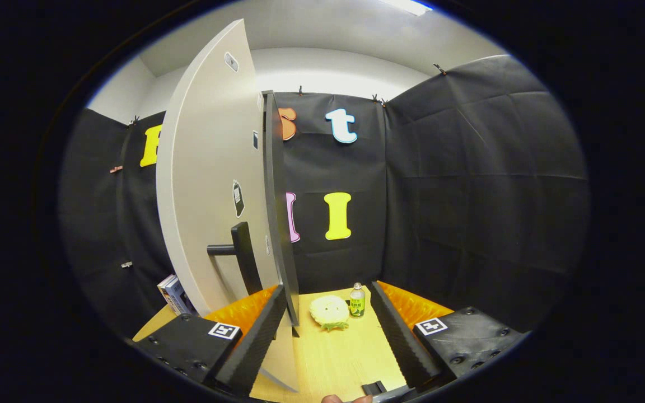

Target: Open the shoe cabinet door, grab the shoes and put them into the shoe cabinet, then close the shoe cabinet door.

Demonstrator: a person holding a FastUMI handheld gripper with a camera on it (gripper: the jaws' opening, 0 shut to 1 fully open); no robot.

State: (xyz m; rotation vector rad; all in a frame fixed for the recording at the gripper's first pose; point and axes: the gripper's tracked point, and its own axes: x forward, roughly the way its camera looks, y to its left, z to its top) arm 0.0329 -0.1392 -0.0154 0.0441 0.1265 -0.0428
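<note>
The shoe cabinet door stands upright, long axis vertical, swung open so its thin dark edge faces the jaws, with a black bar handle low on its pale face. The jaws are apart, empty, the door's edge just beside the left finger. Beyond them on the wooden counter sit a cream slipper and a small green bottle, black cloth walls behind.

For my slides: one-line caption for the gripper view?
Open gripper beside the cabinet door and its handle; bottle beyond.
</note>
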